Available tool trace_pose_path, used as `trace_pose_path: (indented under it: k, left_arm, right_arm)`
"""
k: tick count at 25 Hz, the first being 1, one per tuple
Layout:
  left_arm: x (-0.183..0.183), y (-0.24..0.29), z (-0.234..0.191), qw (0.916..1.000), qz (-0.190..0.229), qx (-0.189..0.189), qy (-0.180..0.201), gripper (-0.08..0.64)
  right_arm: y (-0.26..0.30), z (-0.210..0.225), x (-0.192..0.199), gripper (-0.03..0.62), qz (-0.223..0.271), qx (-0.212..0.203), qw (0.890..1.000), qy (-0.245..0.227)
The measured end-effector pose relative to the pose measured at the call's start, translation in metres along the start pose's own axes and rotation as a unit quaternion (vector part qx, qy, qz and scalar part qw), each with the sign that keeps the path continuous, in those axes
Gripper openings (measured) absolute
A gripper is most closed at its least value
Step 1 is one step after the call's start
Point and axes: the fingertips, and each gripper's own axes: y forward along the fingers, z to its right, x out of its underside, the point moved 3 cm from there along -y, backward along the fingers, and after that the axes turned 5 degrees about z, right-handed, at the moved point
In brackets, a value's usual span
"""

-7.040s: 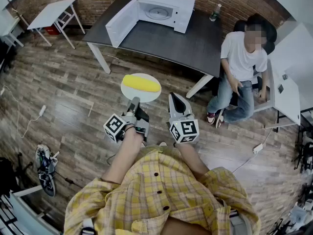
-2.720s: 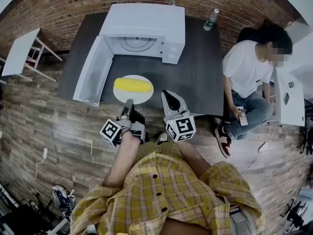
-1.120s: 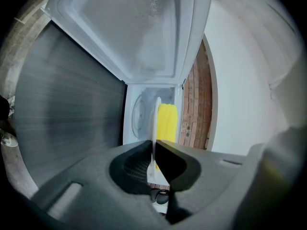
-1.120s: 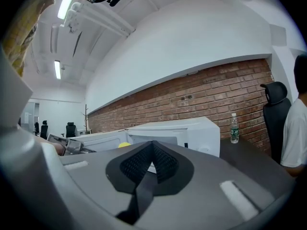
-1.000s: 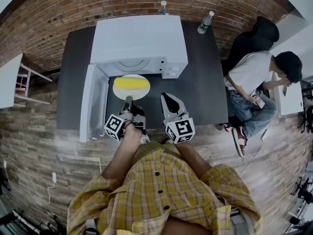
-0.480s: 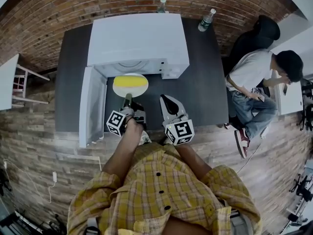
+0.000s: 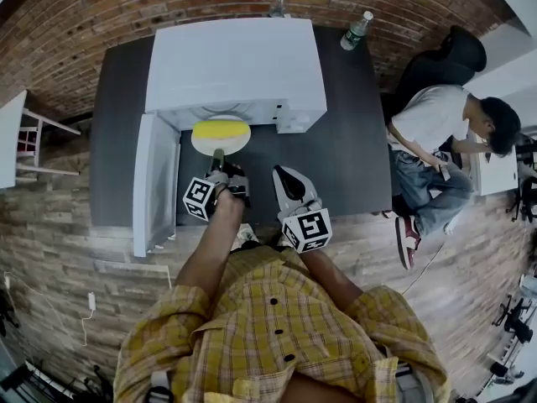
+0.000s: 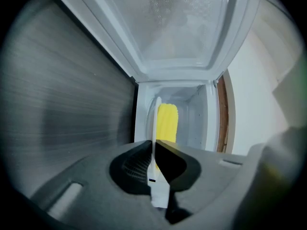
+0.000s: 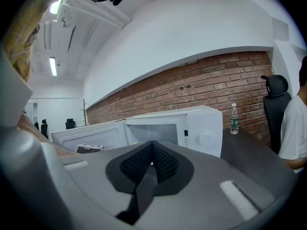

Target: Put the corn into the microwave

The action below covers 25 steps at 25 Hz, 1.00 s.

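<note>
Left fingers (image 8: 134,169) pinching plate (image 8: 155,123) rim, right fingers (image 9: 139,166) closed

A person is wearing a yellow plaid, dark-buttoned shirt (image 7: 277,334); the left tool (image 7: 219,153) and right tool (image 7: 281,175) are bearing black-and-white marker cubes (image 7: 200,200).

Yellow corn cob (image 7: 221,128): I see only its near half; the top of the white microwave (image 7: 235,61) covers the rest.
Round white plate (image 7: 220,142): far rim hidden likewise.
Clear plastic bottle (image 7: 356,30): label too small to read.
</note>
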Motion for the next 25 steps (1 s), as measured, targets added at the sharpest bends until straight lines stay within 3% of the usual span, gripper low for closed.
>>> trace_pose_path:
  k: [12, 25]
  left_arm:
    - [-0.008, 0.027, -0.010, 1.0000, 0.004, -0.003, -0.005, 0.029]
    - [-0.010, 0.057, -0.009, 0.9997, -0.004, -0.007, 0.022, 0.023]
  right_arm:
    - [0.000, 0.001, 0.008, -0.002, -0.013, 0.013, 1.000, 0.002]
    - [-0.001, 0.004, 0.012, 0.000, -0.020, 0.023, 1.000, -0.003]
